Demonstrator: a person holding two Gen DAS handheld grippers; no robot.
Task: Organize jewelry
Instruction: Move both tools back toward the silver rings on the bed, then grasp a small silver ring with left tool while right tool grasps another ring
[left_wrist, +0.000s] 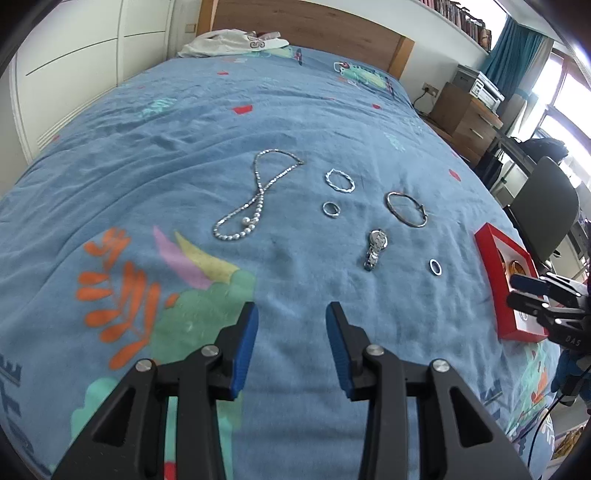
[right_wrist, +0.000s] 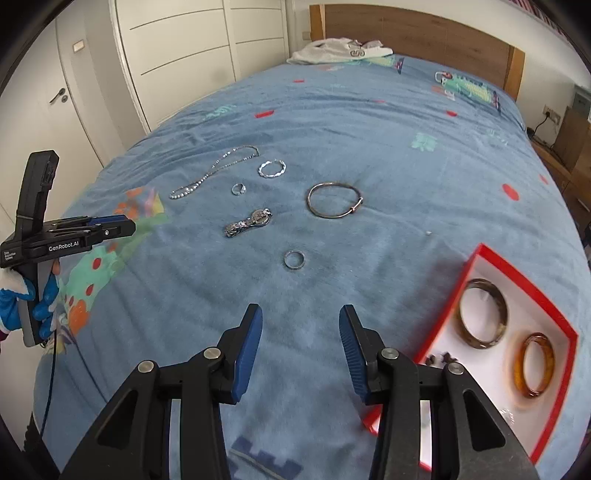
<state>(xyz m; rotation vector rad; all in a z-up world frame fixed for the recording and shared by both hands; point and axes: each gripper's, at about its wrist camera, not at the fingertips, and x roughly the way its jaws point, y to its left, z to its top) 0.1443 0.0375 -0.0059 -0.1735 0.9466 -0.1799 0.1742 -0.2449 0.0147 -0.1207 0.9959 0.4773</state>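
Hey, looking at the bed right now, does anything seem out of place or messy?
Nothing is damaged or spilled. Six silver pieces lie loose on the blanket outside the red box: necklace, twisted bracelet, bangle, watch and two rings. Only two bangles sit in the box.

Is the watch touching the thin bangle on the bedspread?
Apart. The right wrist view shows the watch and the thin bangle with bare blue bedspread between them.

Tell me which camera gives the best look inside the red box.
The right wrist view: the red box lies open there, showing two bangles on its white lining. The left wrist view shows it edge-on at the right, partly hidden by the right gripper.
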